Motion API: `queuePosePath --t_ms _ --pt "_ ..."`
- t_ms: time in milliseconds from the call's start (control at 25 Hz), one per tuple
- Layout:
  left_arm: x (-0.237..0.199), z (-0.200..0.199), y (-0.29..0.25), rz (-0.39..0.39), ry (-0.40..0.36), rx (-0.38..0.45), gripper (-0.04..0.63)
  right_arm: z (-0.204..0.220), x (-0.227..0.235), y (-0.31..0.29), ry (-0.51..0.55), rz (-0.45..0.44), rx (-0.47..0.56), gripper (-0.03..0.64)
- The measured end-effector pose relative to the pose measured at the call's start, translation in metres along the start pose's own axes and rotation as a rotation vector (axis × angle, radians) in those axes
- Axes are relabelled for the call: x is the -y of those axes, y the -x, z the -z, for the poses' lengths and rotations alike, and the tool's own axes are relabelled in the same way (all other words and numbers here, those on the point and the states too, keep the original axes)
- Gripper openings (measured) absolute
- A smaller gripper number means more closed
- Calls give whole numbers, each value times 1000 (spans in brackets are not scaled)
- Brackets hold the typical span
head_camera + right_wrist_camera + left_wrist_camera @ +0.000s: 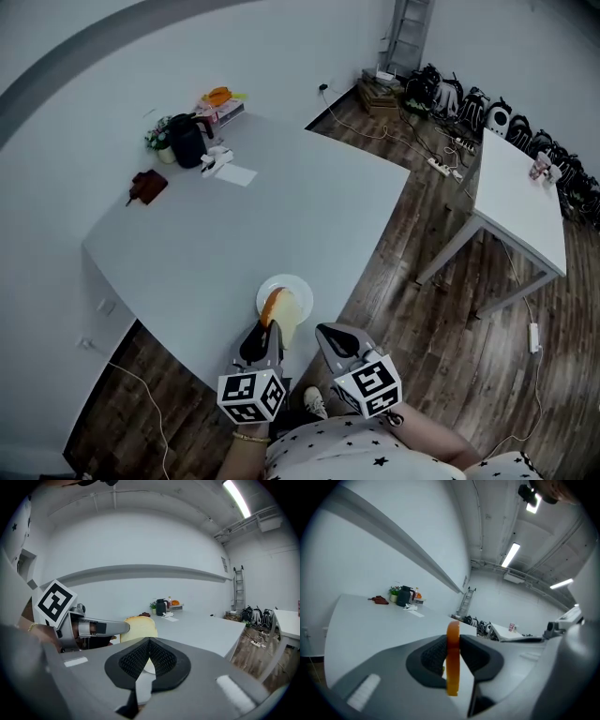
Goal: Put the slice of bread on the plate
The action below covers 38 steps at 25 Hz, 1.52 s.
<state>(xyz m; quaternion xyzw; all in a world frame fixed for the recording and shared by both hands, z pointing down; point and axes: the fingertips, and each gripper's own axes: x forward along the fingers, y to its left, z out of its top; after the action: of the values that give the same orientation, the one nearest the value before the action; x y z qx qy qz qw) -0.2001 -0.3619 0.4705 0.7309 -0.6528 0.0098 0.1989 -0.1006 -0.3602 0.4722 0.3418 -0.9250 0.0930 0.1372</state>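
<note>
Wooden floor [450, 328]: is running under and to the right of both tables.

Grey tabletop [234, 216]: is filling the middle of the head view, with one corner pointing toward the far wall.

White side table [520, 192]: is standing apart at the right, on the floor.

Row of dark bags [469, 98]: is lining the far wall behind the side table.

Left gripper [265, 336]: is reaching over the near edge of the tabletop. Its jaws are standing partly apart and pressing on the slice of bread from both sides.

Right gripper [330, 334]: is hanging just beside the left one. Its jaw tips are meeting and holding nothing.

White plate [300, 286]: is sitting on the tabletop close to the near edge, straight ahead of both grippers.

Slice of bread [275, 305]: is being held upright on edge, orange crust uppermost, over the near left part of the plate. Whether it is touching the plate cannot be told.

Dark jug [186, 141]: is standing at the far left corner of the tabletop, well apart from the plate.

White paper [236, 174]: is lying just beside the jug.

Brown item [148, 186]: is lying near the left edge.
</note>
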Motion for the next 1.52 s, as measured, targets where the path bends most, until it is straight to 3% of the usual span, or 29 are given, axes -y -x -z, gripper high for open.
queuePosePath --t_ms 360,560,720,880,1160,1400,1520 --pt "-26 22 -64 28 88 -81 87 4 25 -38 -16 25 -60 -2" --pt "-48 34 -83 36 227 -97 89 4 33 -51 -22 26 -85 -2" --pt "-69 46 -92 -20 257 -133 97 6 38 -60 -18 7 -100 -2" --pt "-92 59 -92 -125 245 -176 110 6 37 -69 -13 -28 -109 -2" --pt "-116 74 -87 -293 104 -250 133 0 34 -84 -9 -70 -103 -2" --pt "-111 55 -77 -295 99 -191 126 0 26 -87 2 -97 -100 -2" --pt "-97 37 -65 -281 91 -136 67 0 21 -86 13 -110 -96 0"
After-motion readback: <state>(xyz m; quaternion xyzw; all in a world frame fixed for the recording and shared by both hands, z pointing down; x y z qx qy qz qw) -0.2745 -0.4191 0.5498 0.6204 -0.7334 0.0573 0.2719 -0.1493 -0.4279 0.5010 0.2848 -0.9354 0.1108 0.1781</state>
